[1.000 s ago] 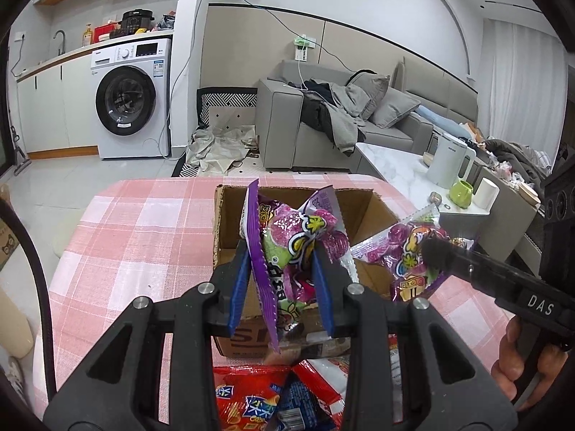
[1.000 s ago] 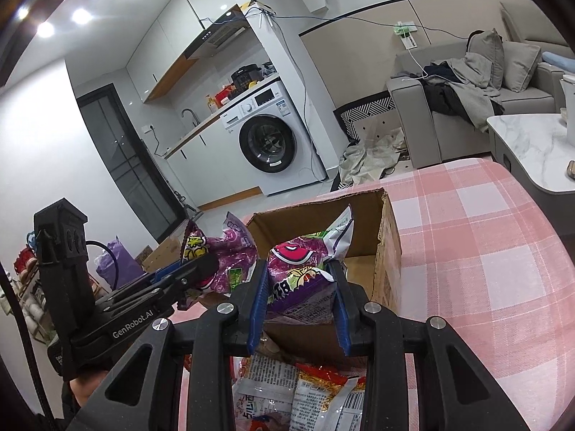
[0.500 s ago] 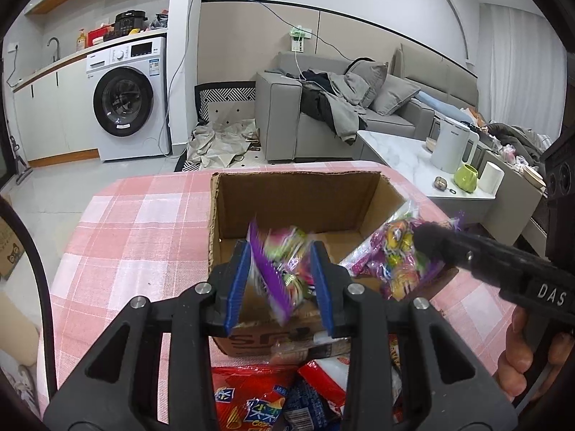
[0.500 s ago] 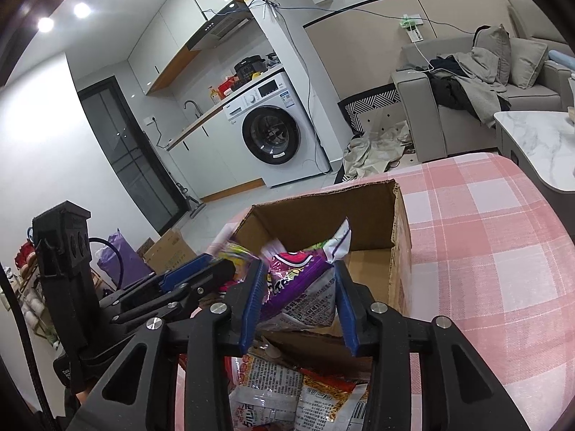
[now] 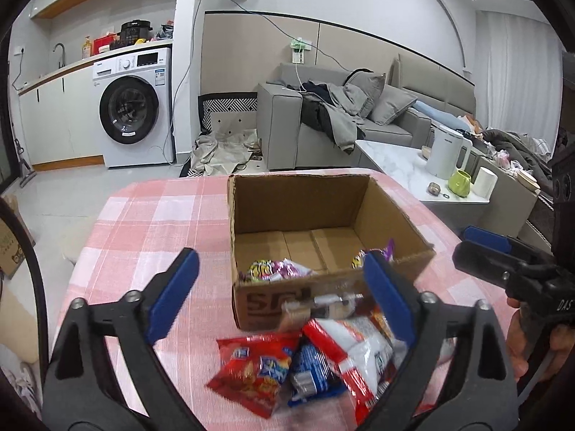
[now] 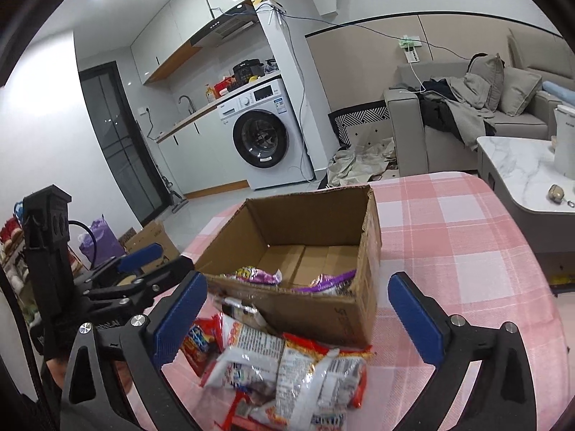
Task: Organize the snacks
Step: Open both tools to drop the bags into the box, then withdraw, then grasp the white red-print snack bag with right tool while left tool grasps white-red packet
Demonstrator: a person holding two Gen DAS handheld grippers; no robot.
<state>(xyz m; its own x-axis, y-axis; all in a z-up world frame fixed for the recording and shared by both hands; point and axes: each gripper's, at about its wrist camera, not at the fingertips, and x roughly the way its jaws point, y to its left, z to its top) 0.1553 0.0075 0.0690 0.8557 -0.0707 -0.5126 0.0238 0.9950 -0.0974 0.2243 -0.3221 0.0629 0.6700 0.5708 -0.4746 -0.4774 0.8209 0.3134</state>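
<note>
An open cardboard box [image 5: 302, 197] [image 6: 370, 237] stands on the pink checked tablecloth [image 5: 151, 222]. Two purple snack packets lie inside against its near wall, one at the left [image 5: 273, 270] [image 6: 257, 274] and one at the right [image 5: 359, 258] [image 6: 332, 282]. A pile of red, white and blue snack packets [image 5: 302, 359] [image 6: 284, 362] lies in front of the box. My left gripper [image 5: 280, 287] is open and empty above the pile. My right gripper [image 6: 296, 312] is open and empty, also over the pile; it shows at the right of the left wrist view [image 5: 485, 248].
The table's rounded far edge lies behind the box. Beyond it are a washing machine [image 5: 133, 107], a grey sofa [image 5: 345, 122] and a marble side table [image 5: 413, 165] with a white kettle [image 5: 445, 151]. Cardboard boxes [image 6: 151, 240] sit on the floor at the left.
Both grippers opened and let their purple snack packets drop into the box. Both then drew back toward the near side, over the pile of packets.
</note>
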